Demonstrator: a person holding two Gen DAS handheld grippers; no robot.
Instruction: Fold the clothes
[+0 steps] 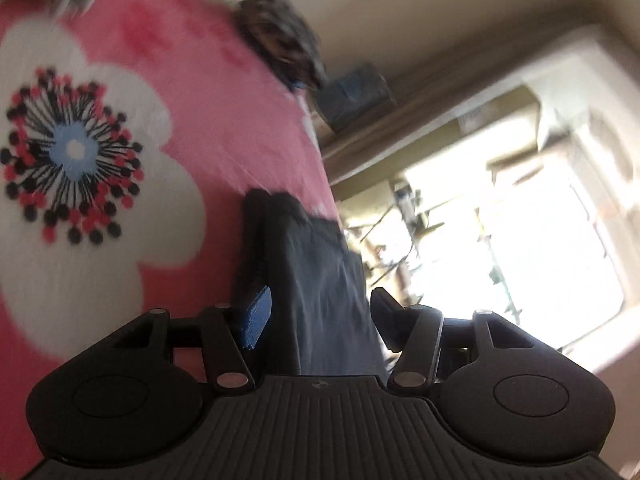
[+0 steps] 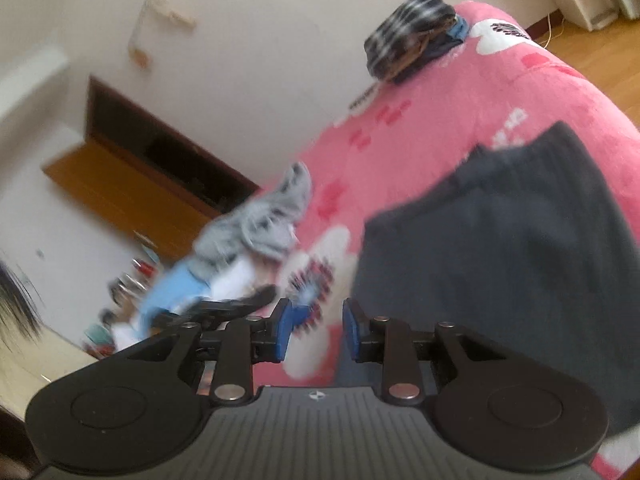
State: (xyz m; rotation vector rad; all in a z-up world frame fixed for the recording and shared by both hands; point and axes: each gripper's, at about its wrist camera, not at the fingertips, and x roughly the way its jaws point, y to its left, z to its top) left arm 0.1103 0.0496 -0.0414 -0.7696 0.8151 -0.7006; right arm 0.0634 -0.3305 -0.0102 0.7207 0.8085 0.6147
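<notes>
On a pink fleece blanket with white flowers, a dark grey knit garment is lying partly folded. Both jaws are being held apart: the left gripper straddling dark cloth without pinching, the right gripper empty. Edges should be squared before creasing. Motion blur is obscuring the grey-and-blue clothes heap.

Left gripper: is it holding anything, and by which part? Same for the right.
Nothing is held. Dark garment lies between the open left gripper, unpinched; right gripper is open and empty.
</notes>
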